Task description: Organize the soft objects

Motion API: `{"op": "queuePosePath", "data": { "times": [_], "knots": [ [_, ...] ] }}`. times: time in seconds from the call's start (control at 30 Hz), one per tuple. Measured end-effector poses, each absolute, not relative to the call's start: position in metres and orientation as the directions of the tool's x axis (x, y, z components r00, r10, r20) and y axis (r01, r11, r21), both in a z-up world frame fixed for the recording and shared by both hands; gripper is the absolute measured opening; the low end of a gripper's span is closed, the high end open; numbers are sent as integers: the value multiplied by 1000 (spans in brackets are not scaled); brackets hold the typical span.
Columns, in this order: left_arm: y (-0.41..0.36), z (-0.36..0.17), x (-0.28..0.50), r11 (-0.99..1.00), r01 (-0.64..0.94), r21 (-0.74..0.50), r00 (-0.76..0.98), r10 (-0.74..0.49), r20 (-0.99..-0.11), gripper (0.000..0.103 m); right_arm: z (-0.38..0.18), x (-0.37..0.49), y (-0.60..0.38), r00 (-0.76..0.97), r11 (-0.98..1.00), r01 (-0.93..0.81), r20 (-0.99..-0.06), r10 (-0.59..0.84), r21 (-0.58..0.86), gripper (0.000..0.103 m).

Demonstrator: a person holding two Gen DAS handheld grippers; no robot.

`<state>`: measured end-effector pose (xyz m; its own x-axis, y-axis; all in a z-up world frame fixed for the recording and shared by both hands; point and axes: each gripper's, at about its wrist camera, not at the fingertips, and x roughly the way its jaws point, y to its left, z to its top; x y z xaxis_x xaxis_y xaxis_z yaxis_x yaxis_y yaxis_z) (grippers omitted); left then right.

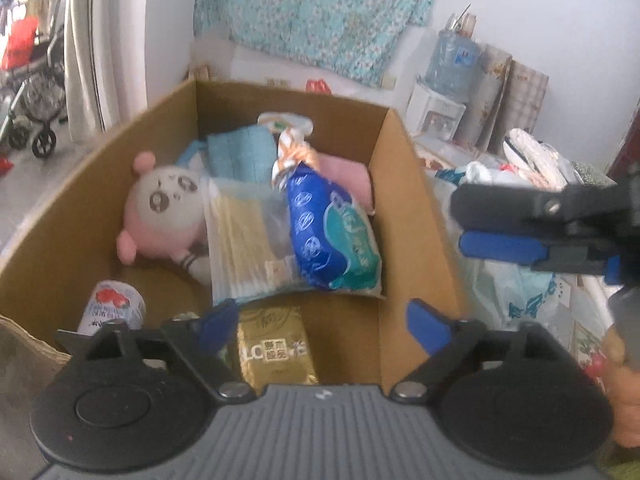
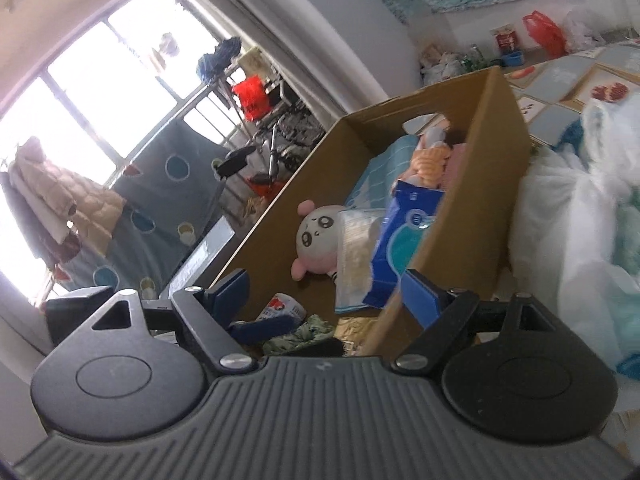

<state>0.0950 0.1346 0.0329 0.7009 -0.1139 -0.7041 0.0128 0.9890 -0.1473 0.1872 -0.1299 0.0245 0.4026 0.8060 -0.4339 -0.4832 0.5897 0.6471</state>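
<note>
An open cardboard box (image 1: pixel 292 94) (image 2: pixel 500 128) holds a pink and white plush toy (image 1: pixel 168 216) (image 2: pixel 316 236), a blue tissue pack (image 1: pixel 328 232) (image 2: pixel 404 236), a clear bag (image 1: pixel 244 248), a teal cloth (image 1: pixel 240 156) and a pink cloth (image 1: pixel 348 176). A gold packet (image 1: pixel 276 348) lies at the near end, beside a red-printed roll (image 1: pixel 112 306) (image 2: pixel 284 308). My left gripper (image 1: pixel 322 326) hangs open above the gold packet, its pads off it. My right gripper (image 2: pixel 325 294) (image 1: pixel 458 222) is open and empty over the box's near right corner.
White plastic bags (image 2: pixel 568 220) (image 1: pixel 500 280) are heaped against the box's right wall on a patterned tabletop (image 2: pixel 560 92). A water dispenser (image 1: pixel 448 76) stands behind. A floral cloth (image 1: pixel 312 12) hangs on the wall. A wheelchair (image 1: pixel 36 92) is by the window at left.
</note>
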Motion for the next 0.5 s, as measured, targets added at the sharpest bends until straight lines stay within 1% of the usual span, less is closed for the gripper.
{"op": "queuePosePath", "data": {
  "times": [0.1, 0.23, 0.37, 0.4, 0.5],
  "knots": [
    [124, 39, 89, 993, 2, -118, 725, -83, -684, 97, 21, 179, -139, 448, 603, -477, -413, 793, 640, 84],
    [114, 47, 82, 995, -11, -97, 745, -56, -665, 101, 29, 158, -144, 514, 634, -510, -384, 767, 582, 89],
    [108, 55, 72, 996, -15, -88, 764, -46, -644, 103, 45, 121, -146, 525, 603, -590, -313, 792, 536, 95],
    [108, 56, 69, 996, -19, -86, 770, -40, -637, 103, 48, 113, -147, 524, 592, -607, -294, 800, 531, 100],
    [108, 58, 59, 996, -49, -69, 779, -5, -627, 103, 61, 89, -155, 553, 589, -636, -239, 798, 498, 102]
  ]
}}
